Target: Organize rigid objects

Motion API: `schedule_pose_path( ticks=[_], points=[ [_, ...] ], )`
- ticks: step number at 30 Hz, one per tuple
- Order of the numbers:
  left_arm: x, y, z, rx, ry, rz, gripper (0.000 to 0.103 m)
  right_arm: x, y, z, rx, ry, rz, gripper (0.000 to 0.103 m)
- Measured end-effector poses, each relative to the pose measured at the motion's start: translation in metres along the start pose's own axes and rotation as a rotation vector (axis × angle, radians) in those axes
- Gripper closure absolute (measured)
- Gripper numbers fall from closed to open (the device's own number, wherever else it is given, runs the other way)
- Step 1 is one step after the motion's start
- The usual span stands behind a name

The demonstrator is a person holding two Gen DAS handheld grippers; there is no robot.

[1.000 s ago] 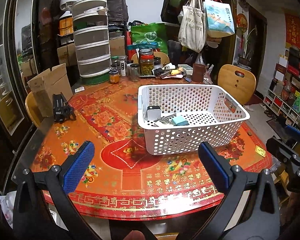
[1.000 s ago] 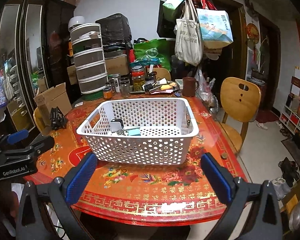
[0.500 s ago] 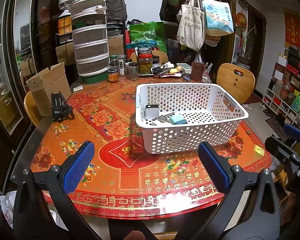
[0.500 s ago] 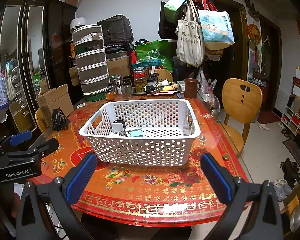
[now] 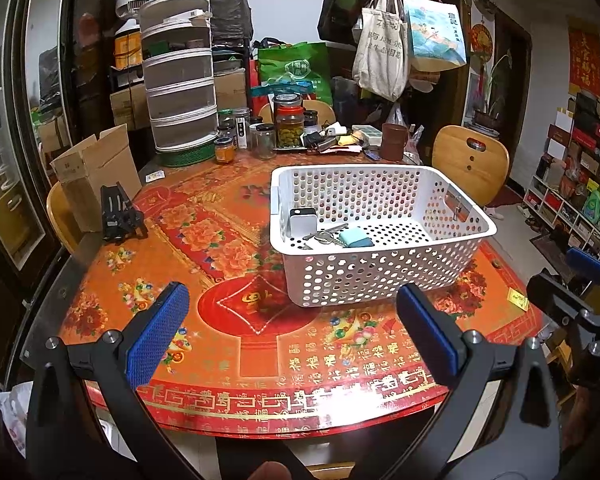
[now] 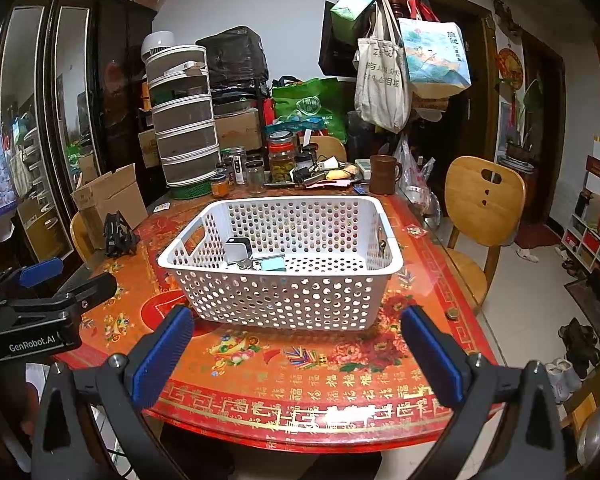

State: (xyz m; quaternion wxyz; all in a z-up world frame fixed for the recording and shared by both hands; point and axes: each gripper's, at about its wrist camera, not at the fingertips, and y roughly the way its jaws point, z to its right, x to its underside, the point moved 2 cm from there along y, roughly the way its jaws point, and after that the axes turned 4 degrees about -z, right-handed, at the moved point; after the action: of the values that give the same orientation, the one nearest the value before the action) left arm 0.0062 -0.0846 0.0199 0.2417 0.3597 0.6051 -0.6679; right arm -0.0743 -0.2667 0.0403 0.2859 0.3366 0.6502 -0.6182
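A white perforated basket stands on the round red table; it also shows in the right wrist view. Inside lie a small white box, a bunch of keys and a teal block. A black folded stand sits at the table's left edge, seen in the right wrist view too. My left gripper is open and empty, held near the table's front edge. My right gripper is open and empty, in front of the basket.
Jars, a stacked drawer tower, a brown mug and clutter crowd the table's far side. A cardboard box sits on a chair at left. A wooden chair stands at right. A coin lies by the right edge.
Both grippers have drawn back slightly and risen, so the basket and table look a little farther off. Nothing on the table has moved.
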Motion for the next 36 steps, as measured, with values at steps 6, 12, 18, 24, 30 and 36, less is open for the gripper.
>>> schedule_pose_path(
  ticks=[6,12,18,24,30,36],
  points=[
    [0.0027,0.0019,0.0035,0.002,0.009,-0.003,0.001,0.0005,0.0008,0.0,-0.002,-0.004,-0.003,0.0],
    [0.0034,0.0041,0.0054,0.007,0.012,-0.009,0.0,0.0013,0.0008,-0.0002,-0.003,-0.011,-0.003,0.0],
    [0.0035,0.0045,0.0068,0.009,0.012,-0.01,0.001,0.0018,-0.0002,-0.0009,-0.001,-0.008,-0.004,0.0],
    [0.0034,0.0051,0.0081,0.009,0.01,-0.012,0.001,0.0017,0.0003,-0.0006,-0.002,-0.008,-0.005,0.0],
    [0.0046,0.0059,0.008,0.011,0.01,-0.015,0.0,0.001,0.0002,-0.0008,0.0,-0.009,-0.006,0.0],
    [0.005,0.0065,0.009,0.01,0.01,-0.015,0.0,0.0013,0.0003,-0.0007,0.0,-0.008,-0.008,0.0]
  ],
)
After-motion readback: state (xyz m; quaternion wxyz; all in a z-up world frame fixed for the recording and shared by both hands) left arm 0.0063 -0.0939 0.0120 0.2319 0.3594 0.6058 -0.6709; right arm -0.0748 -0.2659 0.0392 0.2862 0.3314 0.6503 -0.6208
